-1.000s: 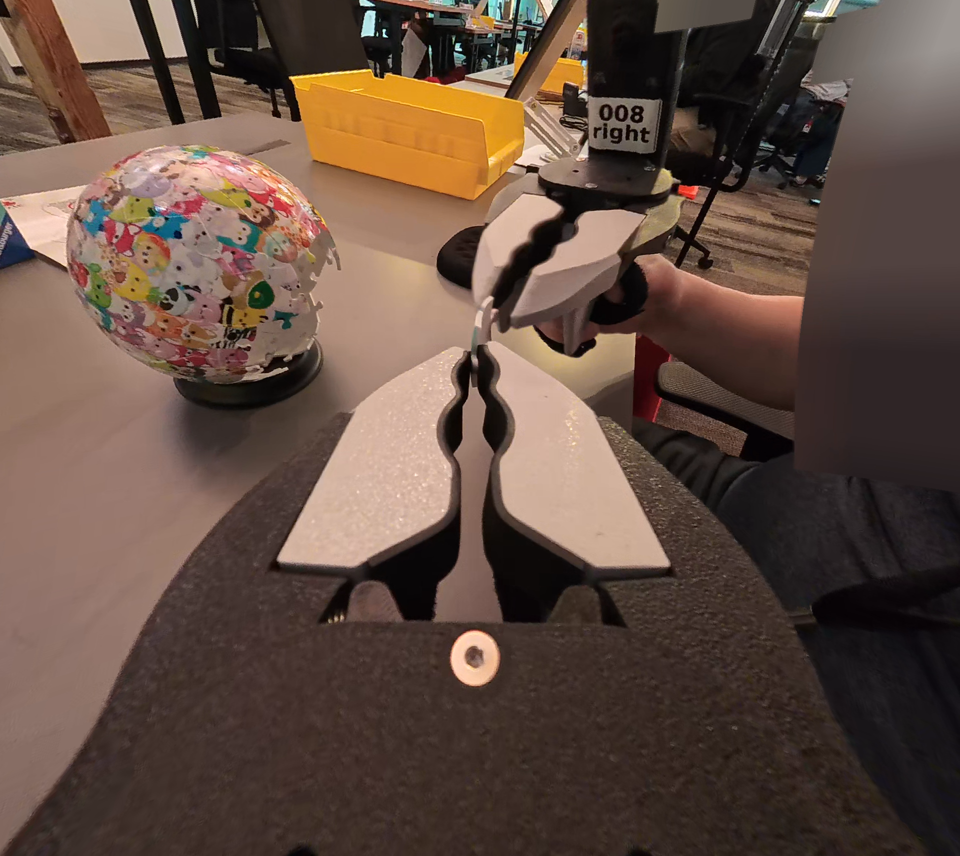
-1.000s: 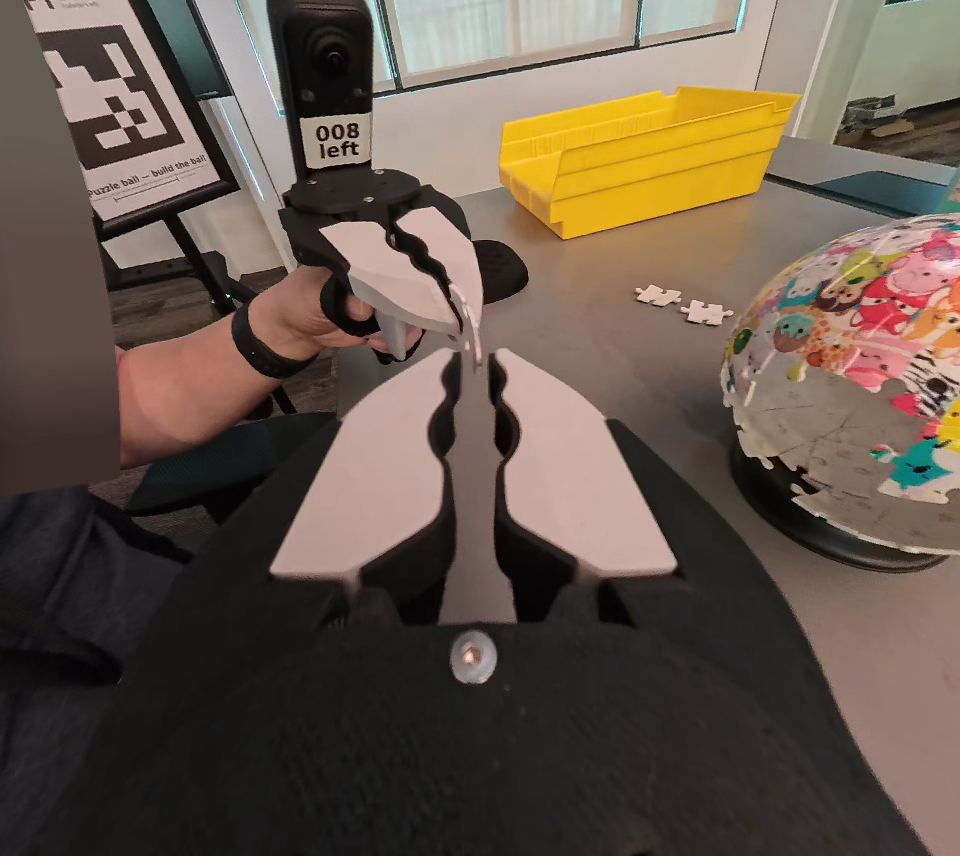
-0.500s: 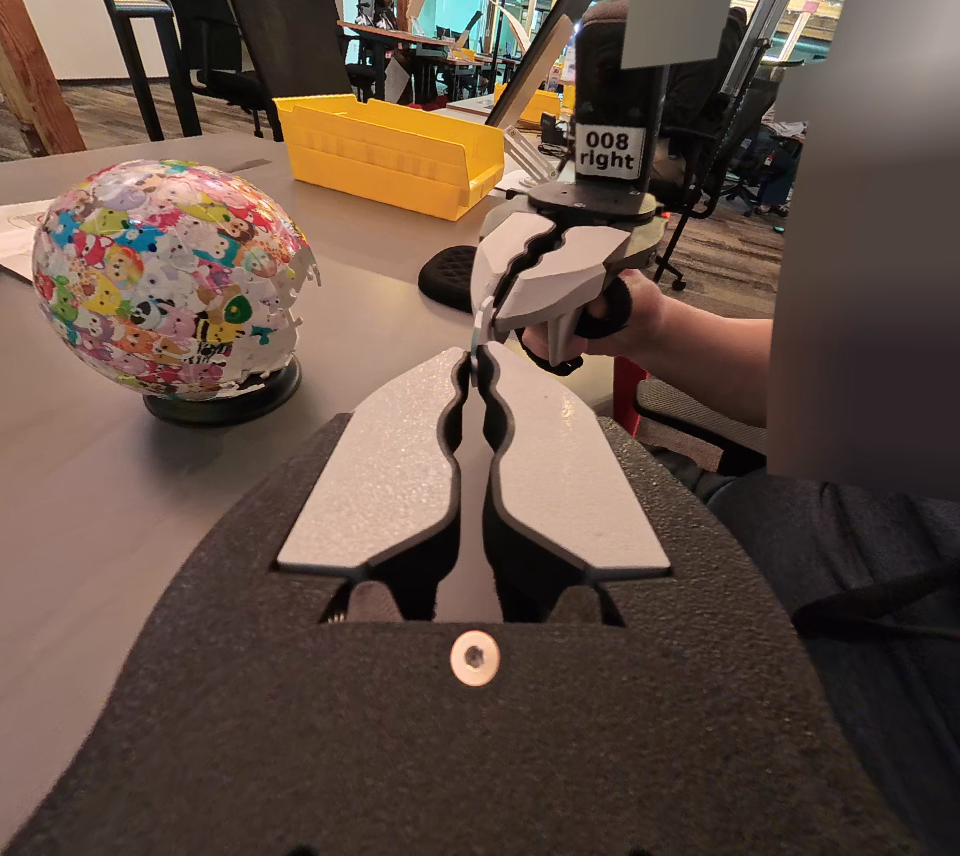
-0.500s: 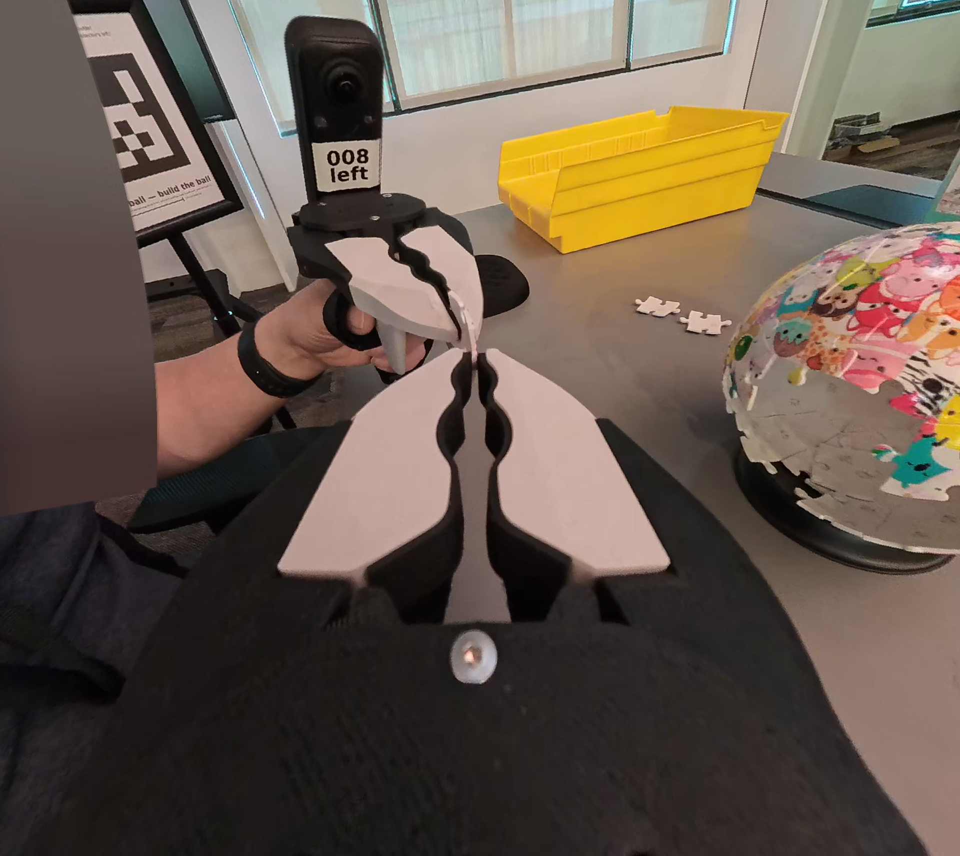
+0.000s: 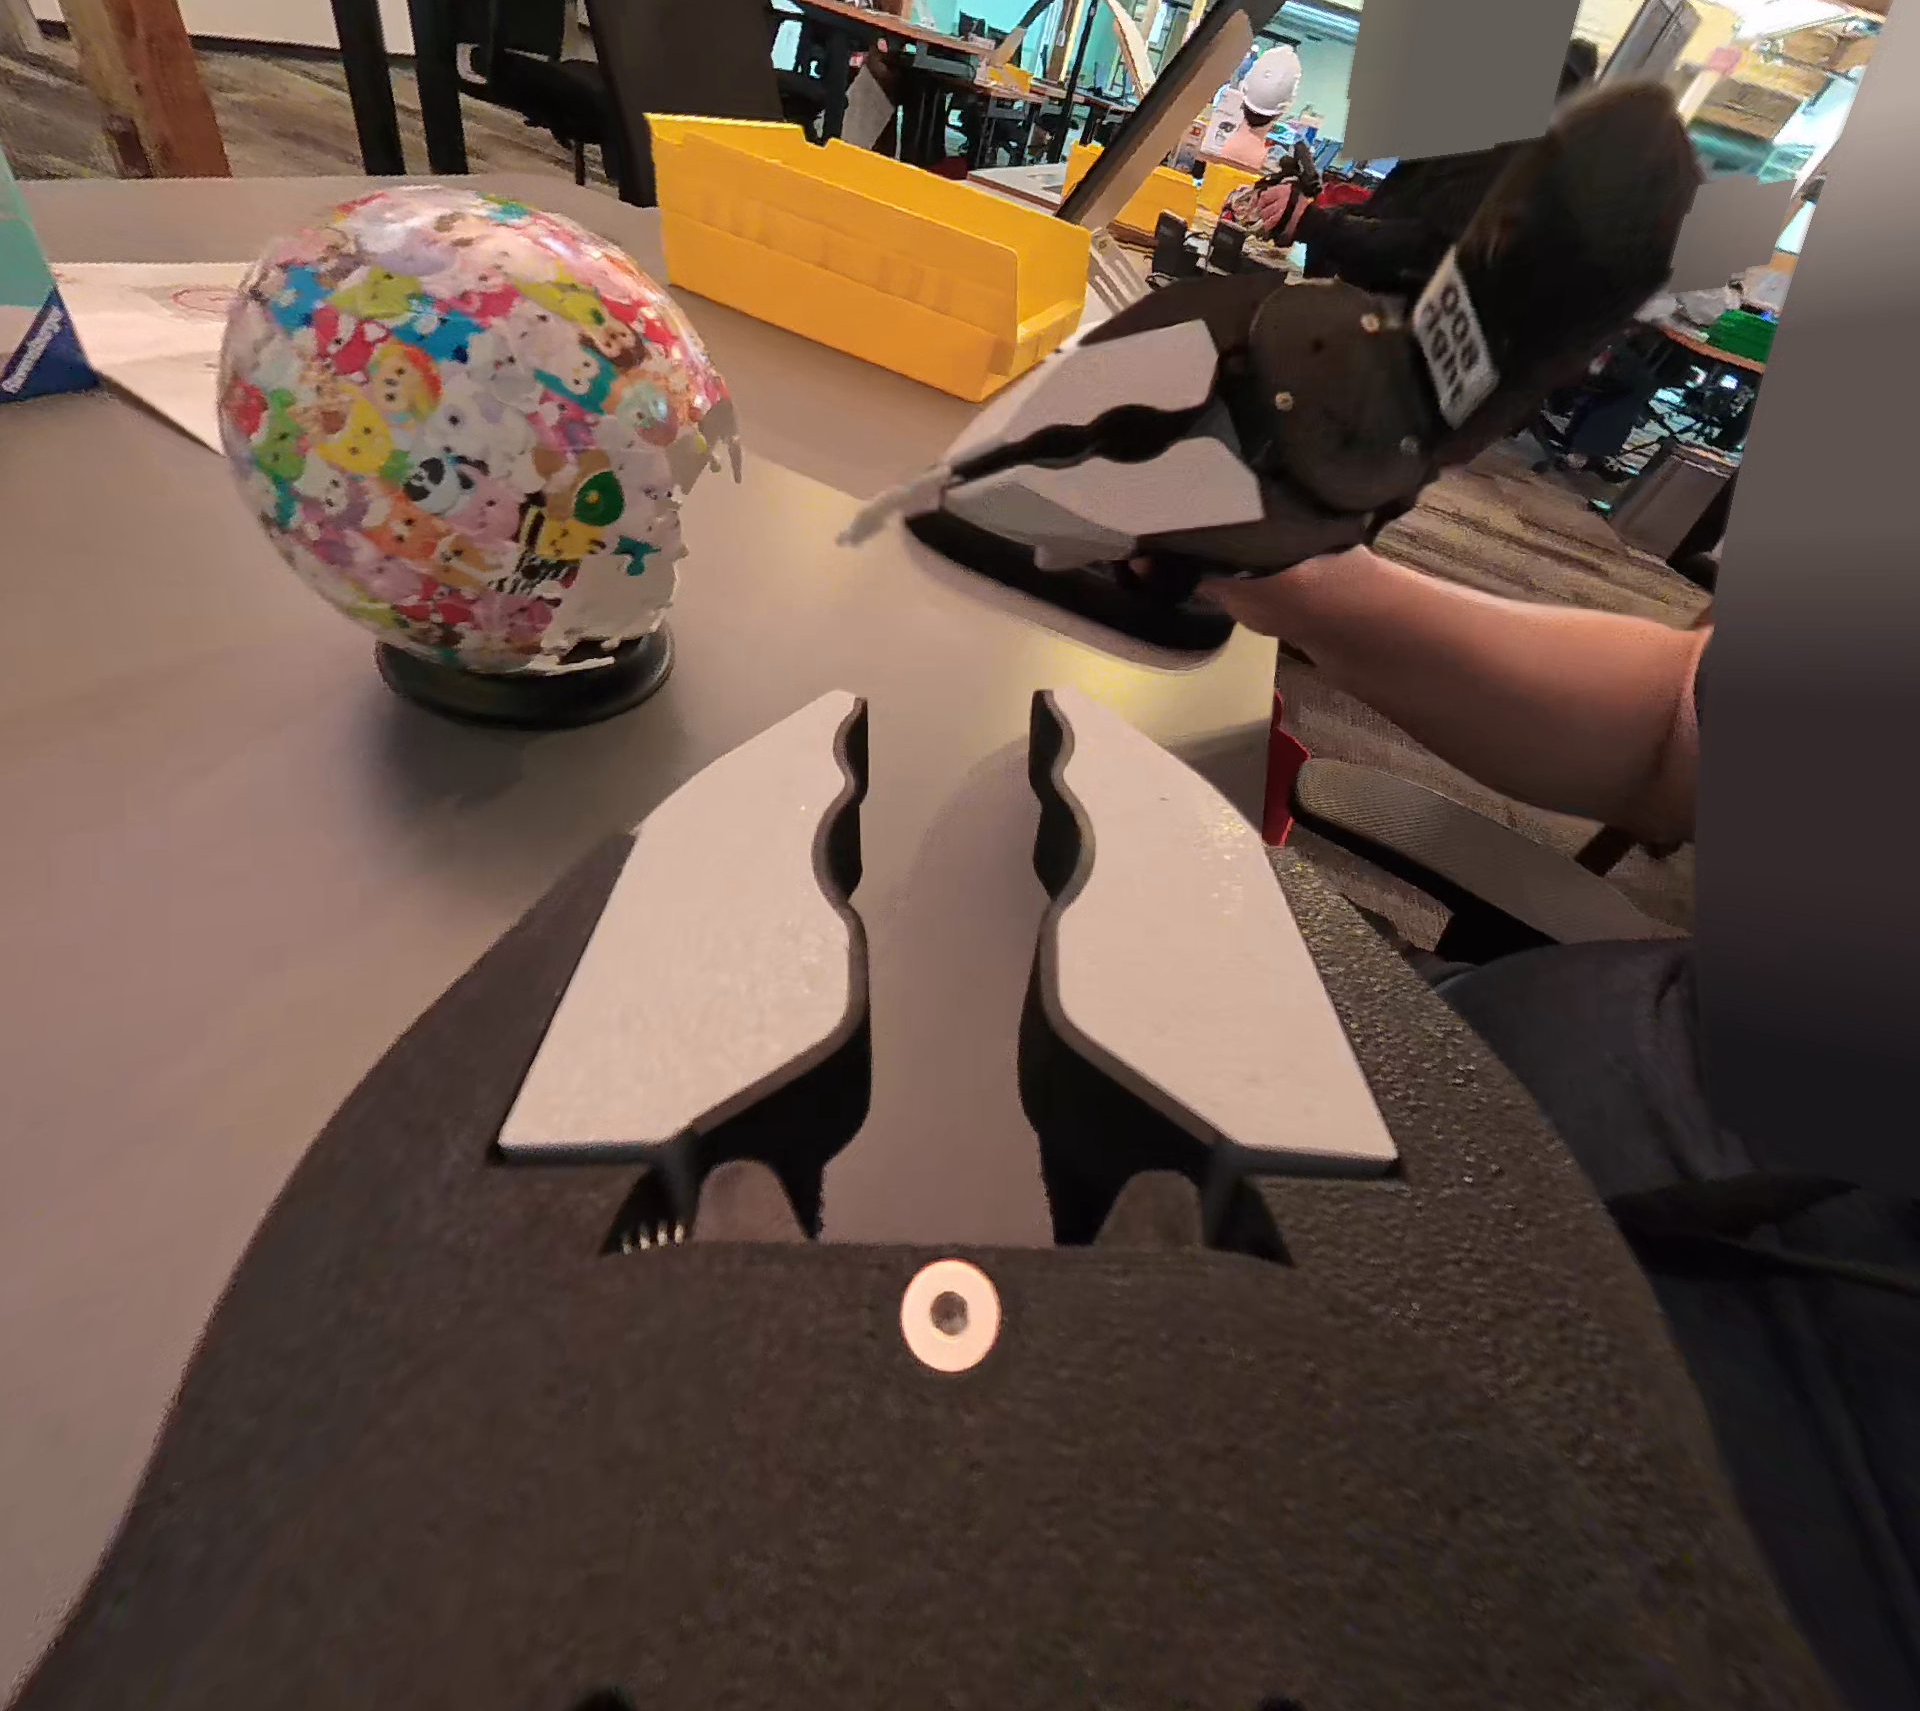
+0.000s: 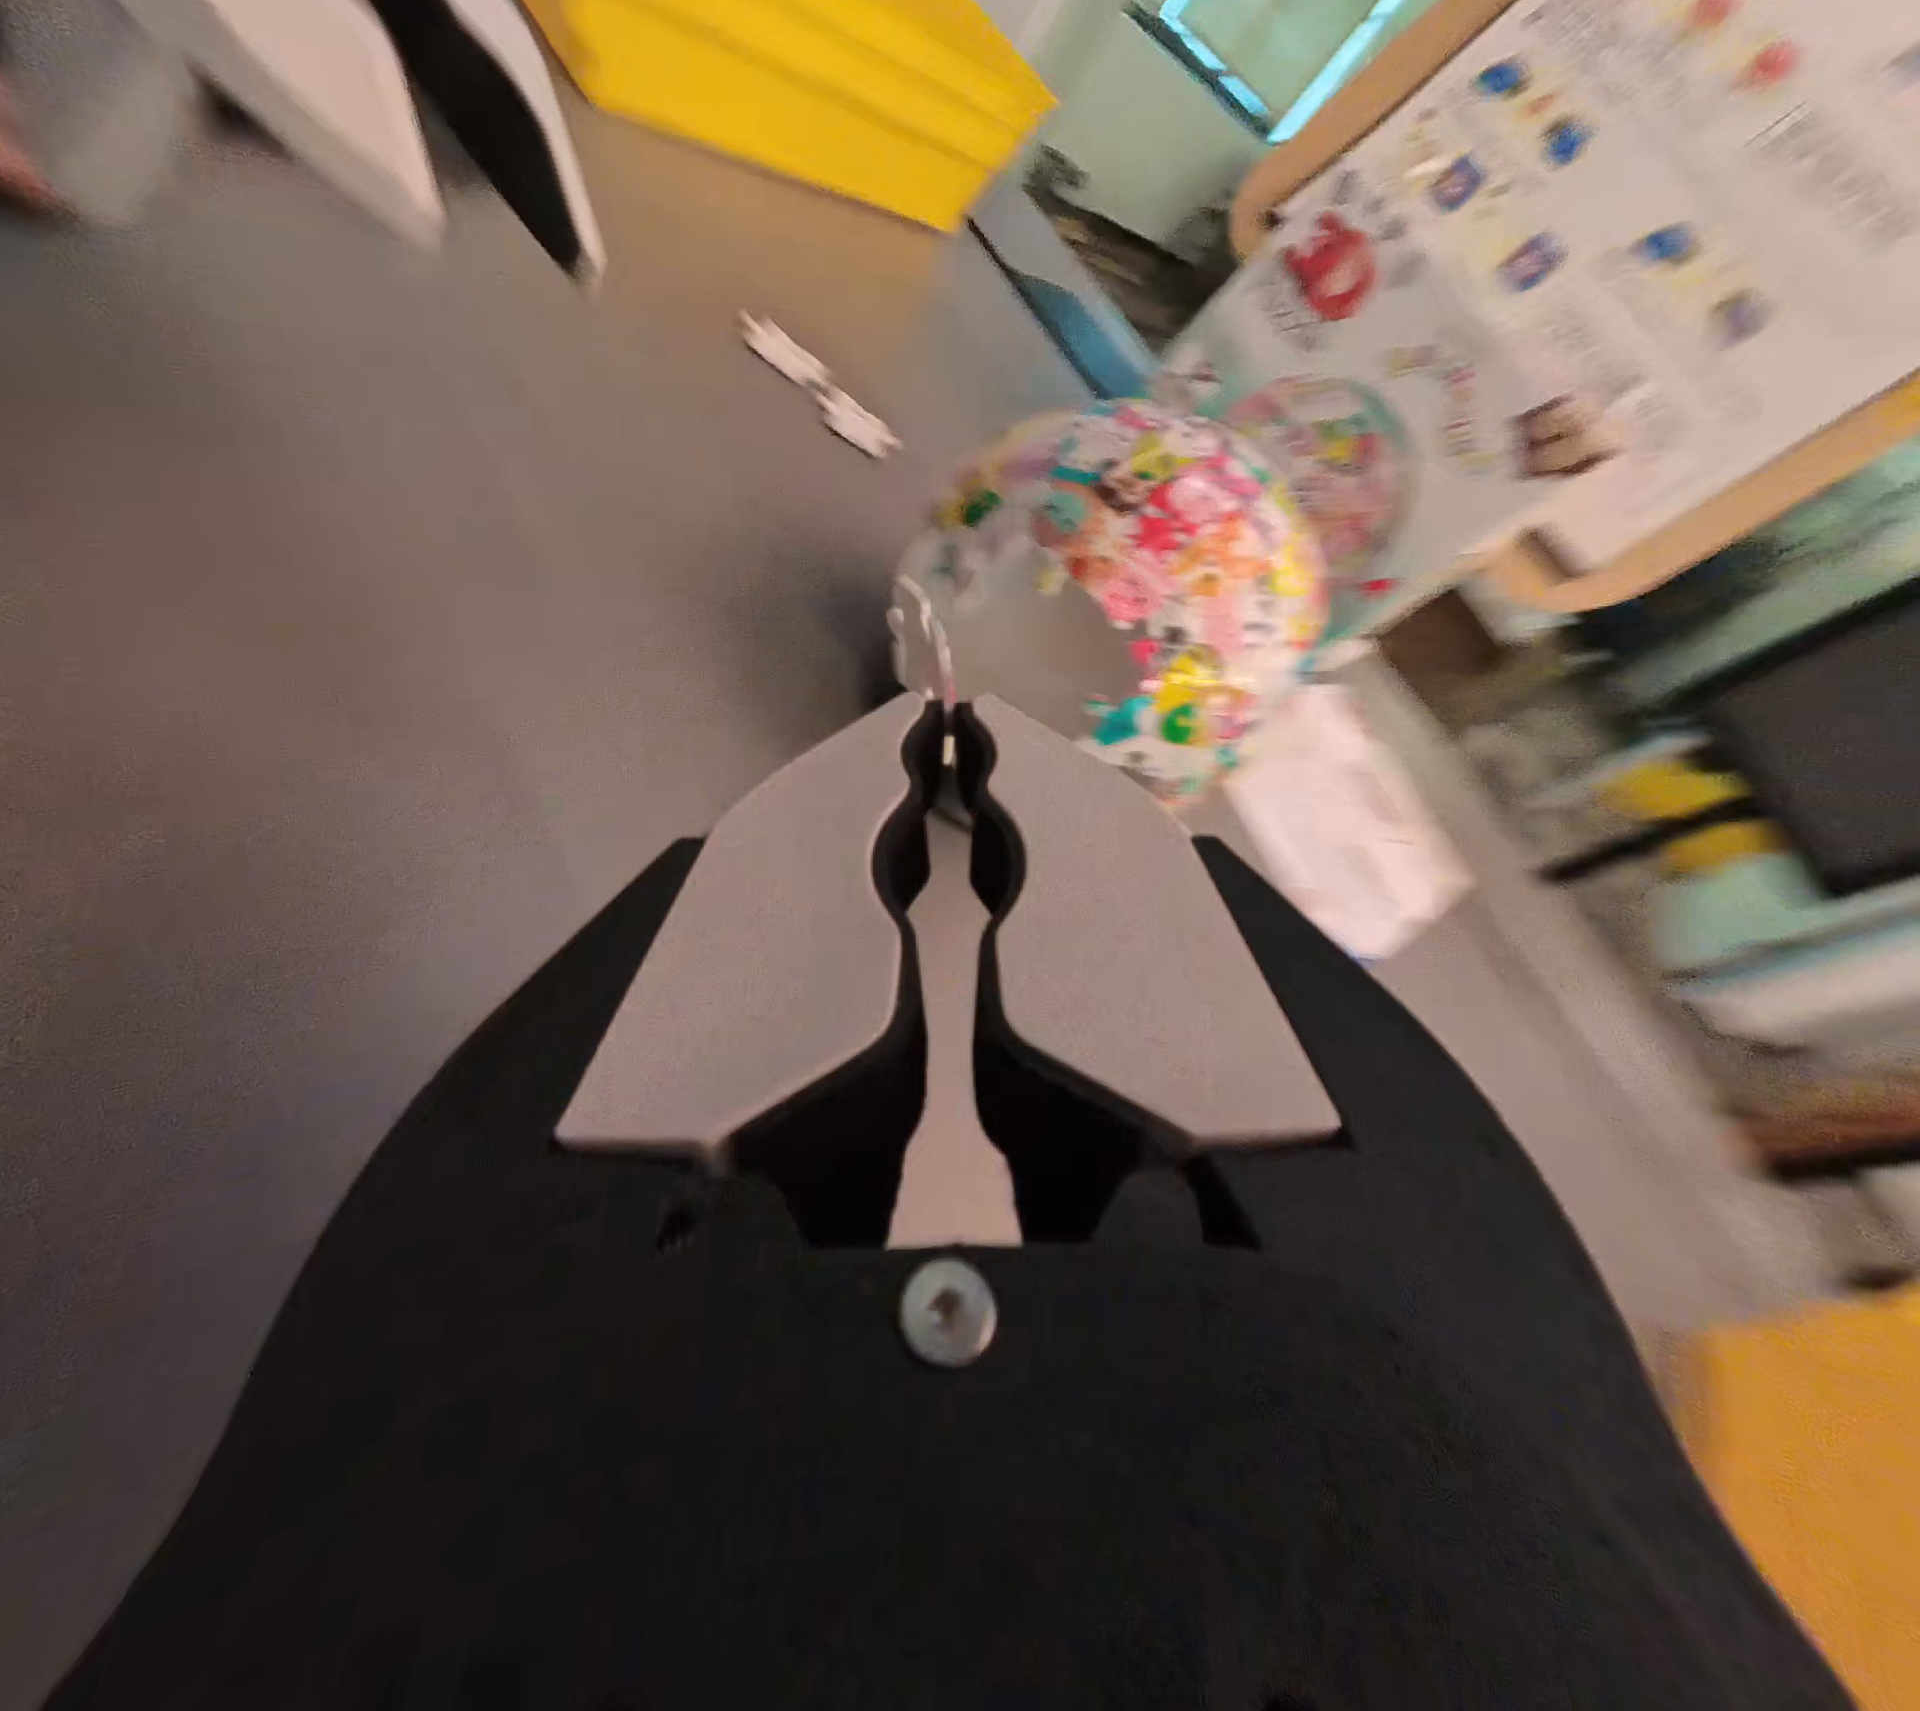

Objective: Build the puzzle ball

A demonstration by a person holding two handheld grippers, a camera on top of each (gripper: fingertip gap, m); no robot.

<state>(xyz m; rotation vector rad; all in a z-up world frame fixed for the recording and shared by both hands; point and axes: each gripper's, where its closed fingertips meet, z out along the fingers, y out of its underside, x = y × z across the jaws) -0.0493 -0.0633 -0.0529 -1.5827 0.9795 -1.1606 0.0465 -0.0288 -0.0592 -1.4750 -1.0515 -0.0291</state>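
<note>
Right hand-held gripper point(image 6: 948, 705) pinching a puzzle piece point(image 6: 923, 638), aimed at the puzzle ball point(image 5: 462, 440) around 10 o'clock. Left hand-held gripper point(image 5: 945, 705) spread wide, nothing in it, over the worktop point(image 5: 156, 830).

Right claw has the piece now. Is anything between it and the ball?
Nothing visible. The right claw pinches the piece, with only bare table between it and the ball. The left claw is open, nearer the camera, off that line.
</note>
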